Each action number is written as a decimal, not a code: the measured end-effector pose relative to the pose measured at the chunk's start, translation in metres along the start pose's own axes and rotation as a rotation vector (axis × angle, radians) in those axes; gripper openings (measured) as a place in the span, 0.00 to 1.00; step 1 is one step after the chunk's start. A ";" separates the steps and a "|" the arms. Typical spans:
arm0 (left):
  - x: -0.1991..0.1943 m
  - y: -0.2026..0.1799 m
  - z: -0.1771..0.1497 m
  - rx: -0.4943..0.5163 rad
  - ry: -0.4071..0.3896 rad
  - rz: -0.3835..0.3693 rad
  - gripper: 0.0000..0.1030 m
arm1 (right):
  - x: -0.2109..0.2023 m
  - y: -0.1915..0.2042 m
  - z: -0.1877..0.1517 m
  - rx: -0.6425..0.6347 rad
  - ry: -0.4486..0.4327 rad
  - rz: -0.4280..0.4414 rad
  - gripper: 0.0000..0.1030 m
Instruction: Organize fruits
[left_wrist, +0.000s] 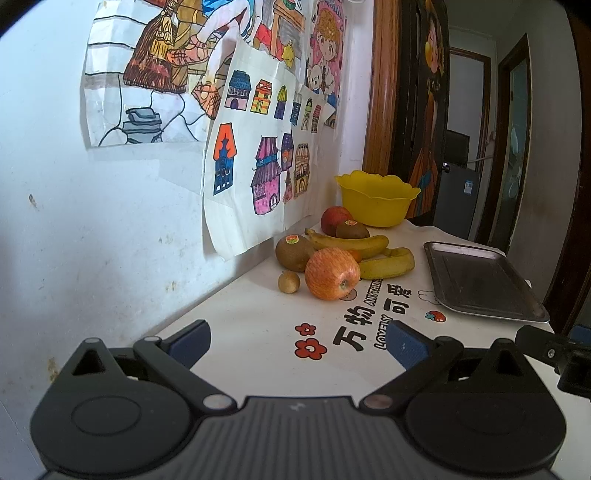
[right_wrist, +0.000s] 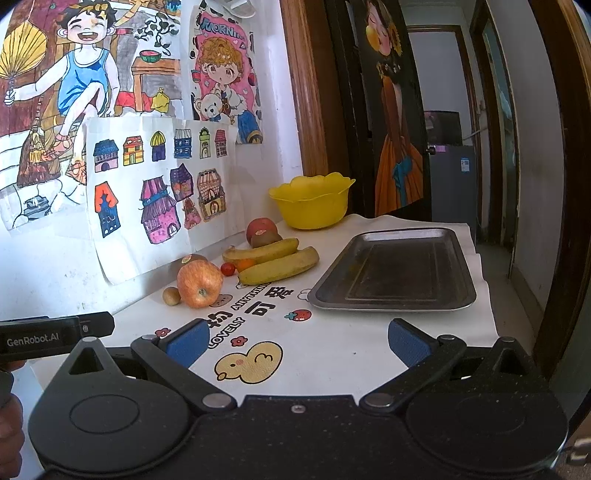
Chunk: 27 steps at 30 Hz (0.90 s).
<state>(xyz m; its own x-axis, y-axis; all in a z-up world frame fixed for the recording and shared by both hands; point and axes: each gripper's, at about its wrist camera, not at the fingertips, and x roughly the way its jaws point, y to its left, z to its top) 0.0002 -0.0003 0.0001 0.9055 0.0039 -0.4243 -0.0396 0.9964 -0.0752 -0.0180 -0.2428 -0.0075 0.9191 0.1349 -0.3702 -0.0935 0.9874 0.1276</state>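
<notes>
Fruit lies in a pile by the wall: a red-orange apple (left_wrist: 332, 273) (right_wrist: 199, 282), two bananas (left_wrist: 384, 264) (right_wrist: 279, 266), two kiwis (left_wrist: 293, 251), a second red apple (left_wrist: 334, 218) (right_wrist: 260, 229), a small brown fruit (left_wrist: 289, 281) (right_wrist: 171, 295), a cherry tomato (right_wrist: 228, 268) and a small orange (right_wrist: 245, 264). A yellow bowl (left_wrist: 376, 197) (right_wrist: 312, 201) stands behind them, empty as far as I see. A metal tray (left_wrist: 476, 280) (right_wrist: 395, 269) lies to the right. My left gripper (left_wrist: 297, 343) and right gripper (right_wrist: 297, 341) are both open and empty, well short of the fruit.
The table carries a white printed cloth (right_wrist: 332, 343). Children's drawings (left_wrist: 258, 147) hang on the wall at the left. A wooden door frame (right_wrist: 306, 92) and a dark doorway lie behind the bowl. The table's right edge drops off beyond the tray.
</notes>
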 end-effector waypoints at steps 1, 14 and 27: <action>0.000 0.000 0.000 0.000 0.000 0.000 0.99 | 0.000 0.000 -0.002 0.000 0.000 0.000 0.99; 0.004 -0.004 -0.006 0.001 0.003 -0.002 0.99 | 0.001 -0.001 -0.001 0.002 0.008 -0.002 0.99; 0.005 -0.007 -0.007 0.001 0.005 -0.001 0.99 | 0.002 0.000 -0.002 0.004 0.012 -0.002 0.99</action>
<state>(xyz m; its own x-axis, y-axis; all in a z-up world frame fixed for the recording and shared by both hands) 0.0024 -0.0076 -0.0075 0.9036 0.0030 -0.4284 -0.0386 0.9965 -0.0745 -0.0169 -0.2424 -0.0103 0.9147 0.1341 -0.3812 -0.0903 0.9873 0.1306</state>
